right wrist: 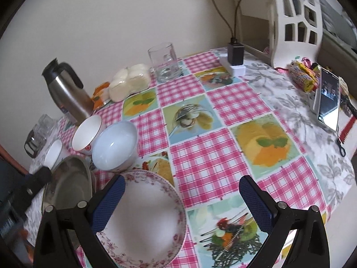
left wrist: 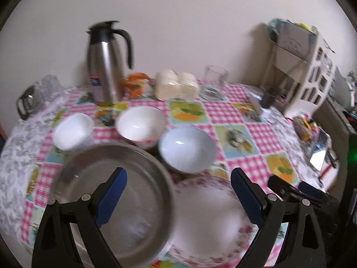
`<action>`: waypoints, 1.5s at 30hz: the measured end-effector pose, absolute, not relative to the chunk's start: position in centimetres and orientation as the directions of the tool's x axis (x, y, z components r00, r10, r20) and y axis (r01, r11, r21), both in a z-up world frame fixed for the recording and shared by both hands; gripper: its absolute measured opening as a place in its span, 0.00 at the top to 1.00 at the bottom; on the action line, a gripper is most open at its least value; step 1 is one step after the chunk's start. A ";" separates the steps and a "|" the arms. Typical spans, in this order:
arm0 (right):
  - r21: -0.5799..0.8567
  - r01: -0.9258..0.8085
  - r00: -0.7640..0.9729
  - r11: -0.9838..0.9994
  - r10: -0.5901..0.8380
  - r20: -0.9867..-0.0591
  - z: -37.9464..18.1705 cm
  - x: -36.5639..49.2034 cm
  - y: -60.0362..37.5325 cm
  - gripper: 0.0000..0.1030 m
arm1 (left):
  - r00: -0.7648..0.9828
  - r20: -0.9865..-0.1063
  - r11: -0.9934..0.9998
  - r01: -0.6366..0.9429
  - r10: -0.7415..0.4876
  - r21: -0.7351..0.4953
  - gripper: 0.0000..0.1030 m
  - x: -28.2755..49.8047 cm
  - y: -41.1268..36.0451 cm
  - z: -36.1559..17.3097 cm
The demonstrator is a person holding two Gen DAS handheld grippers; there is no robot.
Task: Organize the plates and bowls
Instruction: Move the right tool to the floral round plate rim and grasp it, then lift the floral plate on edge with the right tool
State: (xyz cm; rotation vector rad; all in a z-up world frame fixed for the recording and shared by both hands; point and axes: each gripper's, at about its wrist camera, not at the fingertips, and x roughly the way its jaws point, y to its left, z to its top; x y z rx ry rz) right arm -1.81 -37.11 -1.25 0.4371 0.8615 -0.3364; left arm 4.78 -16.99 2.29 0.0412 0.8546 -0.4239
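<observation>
The left claw is spread wide and grips nothing; it hangs above the near part of the surface. Under its left finger lies the steel plate, round, shiny and empty, with a raised rim. Under its right finger lies the floral plate, white with a pink flower border, also empty; the steel rim seems to overlap its left edge. The right claw is spread open too and carries nothing; its left finger is over the floral plate, its right finger over the bare checked cloth.

Behind the plates stand three empty bowls close together: a pale blue bowl, a white bowl with a red pattern outside and a small white bowl. The blue one almost touches the steel plate.

Further back, near the wall, are a steel thermos jug with black handle, a clear pack of white round pieces and an empty glass. At the right edge lie a phone and a colourful packet.

The middle and the right part of the pink checked cloth are free, with much room for moving
</observation>
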 end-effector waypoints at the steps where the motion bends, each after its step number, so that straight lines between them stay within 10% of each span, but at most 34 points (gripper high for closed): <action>1: 0.233 0.458 0.609 0.858 -0.112 -0.785 -1.3 -2.0 -37.4 0.00 | 0.551 -0.749 0.905 0.396 -0.368 -0.154 0.08 4.6 -17.6 1.9; 10: 0.256 0.502 0.556 0.826 -0.081 -0.828 -3.6 -2.6 -39.3 0.03 | 0.390 -0.836 0.884 0.414 -0.387 -0.216 0.09 3.0 -20.5 -1.5; 31: 0.382 0.452 0.447 0.806 0.166 -0.879 -10.0 -0.3 -38.1 0.85 | 0.284 -0.884 0.892 0.374 -0.372 -0.254 0.09 3.3 -20.4 -3.5; 45: 0.327 0.538 0.444 0.777 0.068 -0.893 -9.6 -1.2 -40.5 0.88 | 0.288 -0.881 0.881 0.408 -0.375 -0.242 0.09 3.1 -21.2 -3.6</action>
